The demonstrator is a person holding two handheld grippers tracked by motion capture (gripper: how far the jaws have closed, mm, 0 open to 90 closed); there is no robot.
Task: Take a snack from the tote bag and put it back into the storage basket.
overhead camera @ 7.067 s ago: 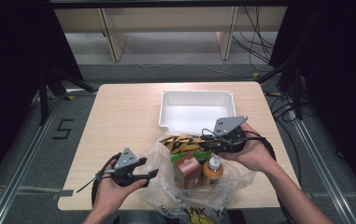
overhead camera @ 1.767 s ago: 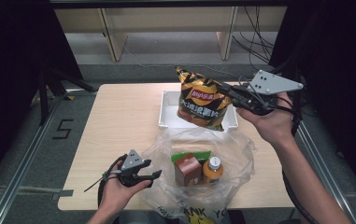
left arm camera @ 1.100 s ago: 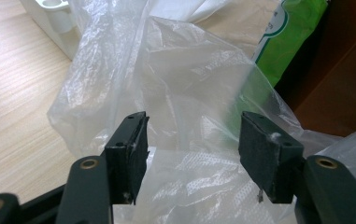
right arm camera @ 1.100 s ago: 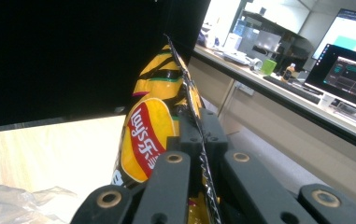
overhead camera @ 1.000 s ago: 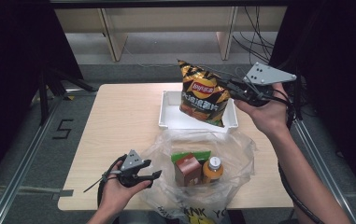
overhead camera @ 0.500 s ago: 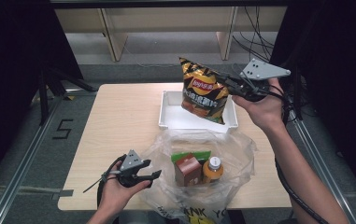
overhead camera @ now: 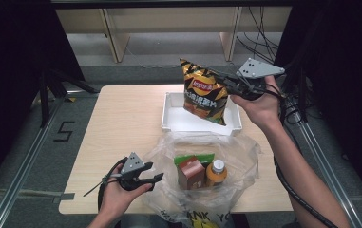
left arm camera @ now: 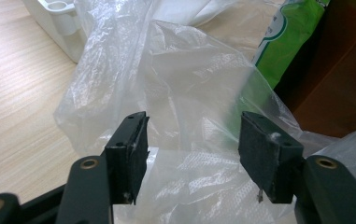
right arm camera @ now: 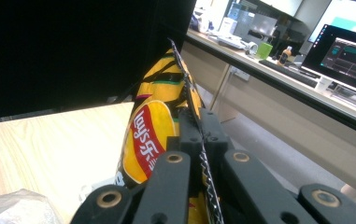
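Light wooden table (overhead camera: 126, 123), grey floor (overhead camera: 150, 50), pale wooden shelving (overhead camera: 169, 19) behind, black curtains (overhead camera: 12, 47), desk with monitors (right arm camera: 348, 51)

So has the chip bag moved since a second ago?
Yes. The chip bag, clamped in the right tongs, has drifted slightly right over the white tray, toward its far right corner.

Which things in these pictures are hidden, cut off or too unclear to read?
- High view: the chips bag covers part of the white tray floor.
- High view: the plastic bag veils the carton and bottle; labels unreadable.
- Left gripper view: the green packet is cut off by the top edge.
- Right gripper view: the right gripper hides the chips bag's lower part.
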